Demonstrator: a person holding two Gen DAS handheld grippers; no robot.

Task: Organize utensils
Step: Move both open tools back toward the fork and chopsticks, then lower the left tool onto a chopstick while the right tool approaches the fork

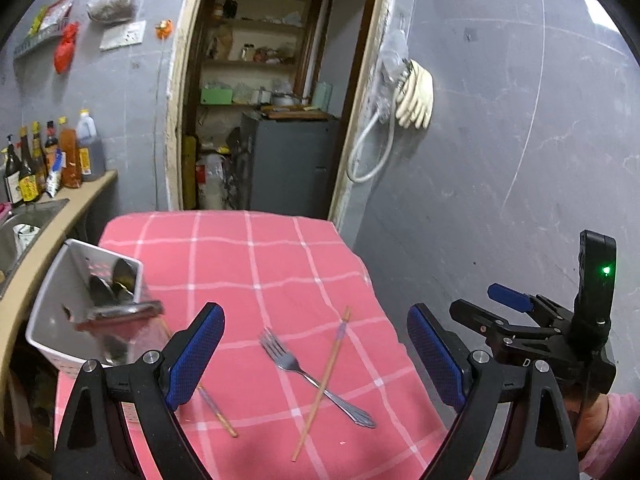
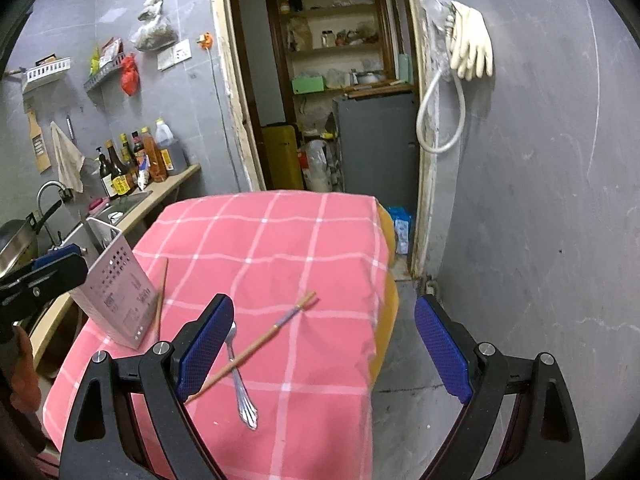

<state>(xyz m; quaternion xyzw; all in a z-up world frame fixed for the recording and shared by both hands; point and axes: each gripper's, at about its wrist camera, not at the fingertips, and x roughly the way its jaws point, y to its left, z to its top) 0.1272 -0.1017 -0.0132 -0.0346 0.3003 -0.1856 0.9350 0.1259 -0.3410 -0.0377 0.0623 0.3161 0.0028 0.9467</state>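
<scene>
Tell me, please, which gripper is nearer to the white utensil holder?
Left. The left gripper hangs open with the utensil holder just beside its left finger. The right gripper is also open, but sits further right, over the fork, with the holder off to its left.

- Left claw [image 1: 316,354] — black frame arms, triangular cut-outs, silver round screws, blue textured pads [image 1: 195,356].
- Right claw [image 2: 324,354] — same black arms, silver screws, blue mesh-patterned pads [image 2: 440,354].
- From the left view: its black body carries a green light.
- Pink sleeve [image 1: 616,432] at the wrist.
</scene>
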